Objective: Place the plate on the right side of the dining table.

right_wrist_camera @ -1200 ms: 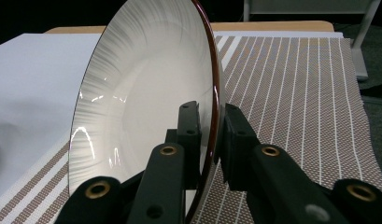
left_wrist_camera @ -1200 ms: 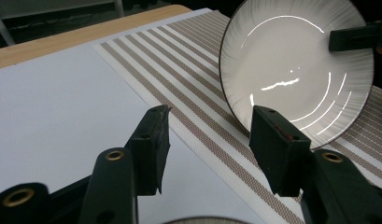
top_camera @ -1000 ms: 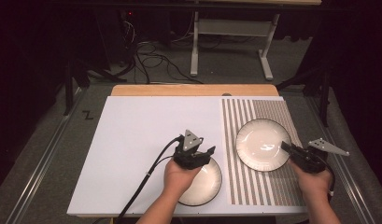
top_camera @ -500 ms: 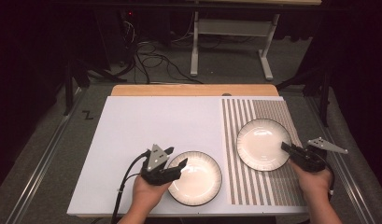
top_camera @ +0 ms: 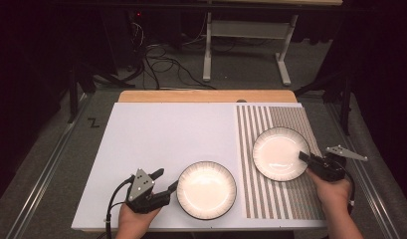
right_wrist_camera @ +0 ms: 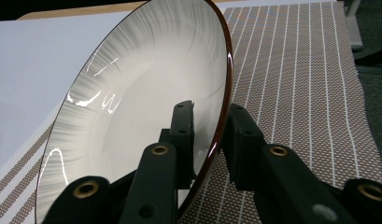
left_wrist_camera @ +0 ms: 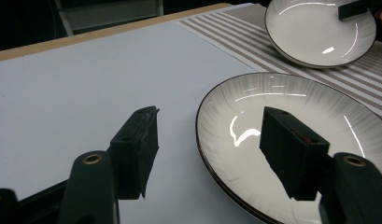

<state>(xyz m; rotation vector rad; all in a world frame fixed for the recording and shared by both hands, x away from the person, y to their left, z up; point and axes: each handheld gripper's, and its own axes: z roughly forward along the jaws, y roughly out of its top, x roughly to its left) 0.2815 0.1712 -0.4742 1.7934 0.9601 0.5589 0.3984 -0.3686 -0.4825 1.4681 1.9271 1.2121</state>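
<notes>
The right gripper (top_camera: 310, 162) pinches the rim of the far plate (top_camera: 280, 152), which sits on the striped mat (top_camera: 290, 199). The left gripper (top_camera: 163, 188), jaws spread wide, straddles the near plate (top_camera: 207, 189) at its left edge on the white board (top_camera: 161, 134). A good grip likely needs one jaw slid under the rim, then a level, slow close, since glazed ceramic probably slips.

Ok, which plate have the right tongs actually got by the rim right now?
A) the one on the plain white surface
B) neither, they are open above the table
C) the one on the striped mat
C: in the right gripper view the right tongs stand one jaw on each side of the rim of the plate on the striped mat, while the plate on the white surface sits between the open left tongs.
</notes>
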